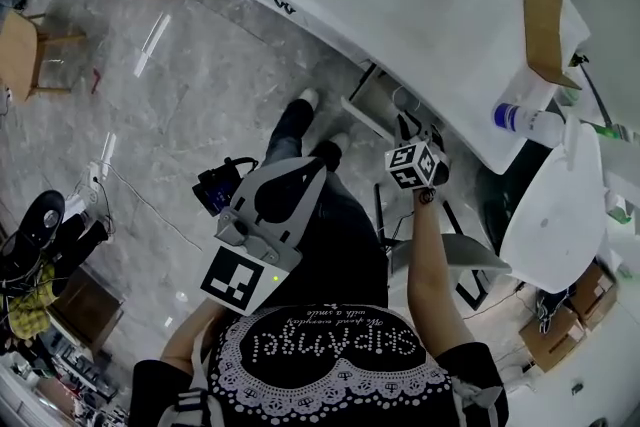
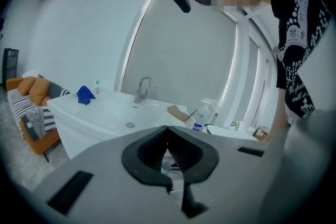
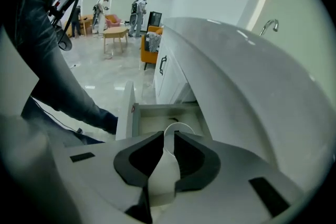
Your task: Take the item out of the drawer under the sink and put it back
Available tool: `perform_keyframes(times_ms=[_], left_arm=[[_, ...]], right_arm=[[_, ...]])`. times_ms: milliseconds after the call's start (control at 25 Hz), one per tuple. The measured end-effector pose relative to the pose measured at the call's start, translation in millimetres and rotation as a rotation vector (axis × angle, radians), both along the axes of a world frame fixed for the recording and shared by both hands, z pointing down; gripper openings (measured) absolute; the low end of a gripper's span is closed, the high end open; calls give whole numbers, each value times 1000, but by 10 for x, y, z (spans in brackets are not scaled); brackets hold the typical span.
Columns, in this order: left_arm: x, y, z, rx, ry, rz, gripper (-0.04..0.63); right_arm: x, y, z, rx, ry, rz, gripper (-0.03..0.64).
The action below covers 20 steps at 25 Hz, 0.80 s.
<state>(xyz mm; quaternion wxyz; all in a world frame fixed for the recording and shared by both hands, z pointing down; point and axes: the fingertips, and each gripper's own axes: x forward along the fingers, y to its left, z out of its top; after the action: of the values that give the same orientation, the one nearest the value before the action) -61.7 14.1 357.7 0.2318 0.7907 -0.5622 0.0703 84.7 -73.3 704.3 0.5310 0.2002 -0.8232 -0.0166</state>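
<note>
My right gripper (image 3: pixel 169 134) points steeply down over the open drawer (image 3: pixel 157 112) under the white sink counter (image 3: pixel 236 60). A white item with a round rim (image 3: pixel 167 157) sits between its jaws, filling the narrow gap from pad to pad, its rim hanging just over the drawer's pale floor. In the head view only this gripper's marker cube (image 1: pixel 415 165) shows, beside the pulled-out drawer (image 1: pixel 375 100). My left gripper (image 2: pixel 167 128) is held back at waist height, aimed at the sink, its jaws meeting at the tips with nothing in them.
On the counter are a faucet (image 2: pixel 142 89), a spray bottle (image 2: pixel 202 118), a piece of cardboard (image 2: pixel 178 112) and a blue cloth (image 2: pixel 85 94). An orange sofa (image 2: pixel 31 113) stands to the left. A wooden table (image 3: pixel 115 34) and people (image 3: pixel 139 10) are far across the room.
</note>
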Motion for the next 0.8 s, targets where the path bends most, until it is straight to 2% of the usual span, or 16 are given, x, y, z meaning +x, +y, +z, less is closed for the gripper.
perform_keyframes(times_ms=[200,800], left_arm=[[-115,-18,41,-14,2,-27,5],[-345,-160,222,-55,9,-53,5]], right_arm=[[26,-24,228,-31,57,-16,52],[-71,-58,674,-128,132,-25,54]])
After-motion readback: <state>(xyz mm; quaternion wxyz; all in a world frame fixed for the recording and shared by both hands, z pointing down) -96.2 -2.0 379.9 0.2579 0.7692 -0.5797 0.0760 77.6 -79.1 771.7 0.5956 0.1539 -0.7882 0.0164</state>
